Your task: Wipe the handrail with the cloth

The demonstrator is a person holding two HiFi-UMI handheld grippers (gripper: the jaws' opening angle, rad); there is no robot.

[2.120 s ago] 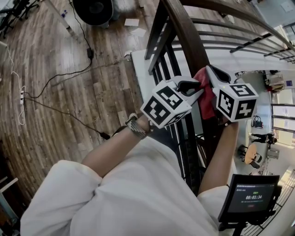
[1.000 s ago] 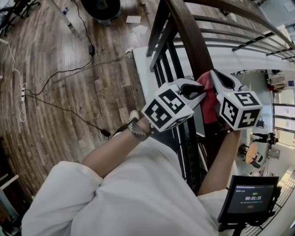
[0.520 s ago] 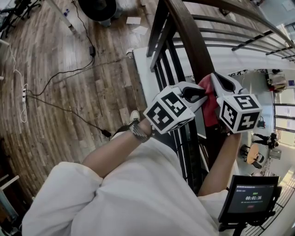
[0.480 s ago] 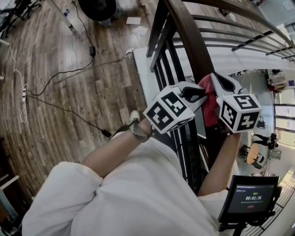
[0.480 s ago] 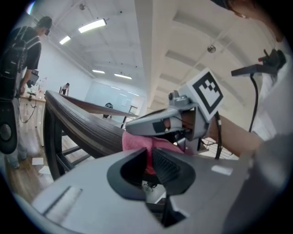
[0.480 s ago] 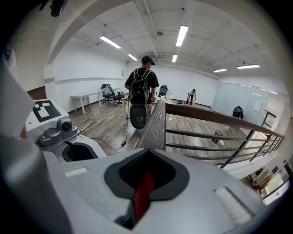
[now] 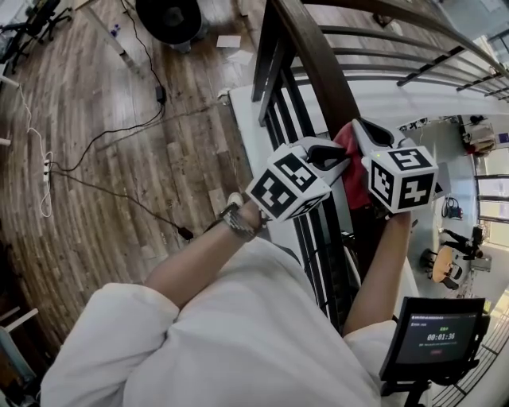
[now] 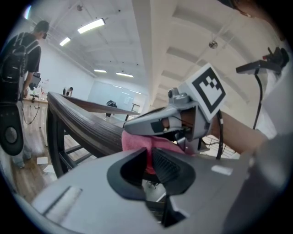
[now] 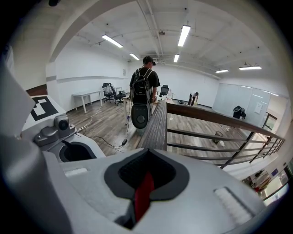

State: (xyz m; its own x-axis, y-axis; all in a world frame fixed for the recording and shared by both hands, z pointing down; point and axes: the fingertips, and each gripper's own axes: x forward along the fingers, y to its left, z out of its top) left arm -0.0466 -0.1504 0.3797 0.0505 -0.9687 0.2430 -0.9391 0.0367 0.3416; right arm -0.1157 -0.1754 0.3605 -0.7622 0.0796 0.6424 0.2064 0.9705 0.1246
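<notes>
The dark wooden handrail (image 7: pixel 318 56) runs from the top of the head view down towards me. A red cloth (image 7: pixel 350 167) is draped over it between my two grippers. My left gripper (image 7: pixel 338 155) reaches in from the left and is shut on a fold of the cloth (image 8: pixel 137 139), which shows pink between its pads (image 8: pixel 167 167). My right gripper (image 7: pixel 359 127) sits on the rail's right side, shut on a thin red strip of cloth (image 9: pixel 144 194). In the right gripper view the handrail (image 9: pixel 158 123) stretches away ahead. In the left gripper view the handrail (image 8: pixel 82 123) runs off to the left.
Black balusters (image 7: pixel 310 238) stand under the rail, with a drop to a lower floor on the right. Cables (image 7: pixel 103 135) and a round black fan (image 7: pixel 167 16) lie on the wooden floor. A person with a backpack (image 9: pixel 144 82) stands by the rail. A timer screen (image 7: pixel 433 338) is at lower right.
Both grippers keep their hold on the cloth at about the same spot on the rail. Only the head view has shifted slightly.
</notes>
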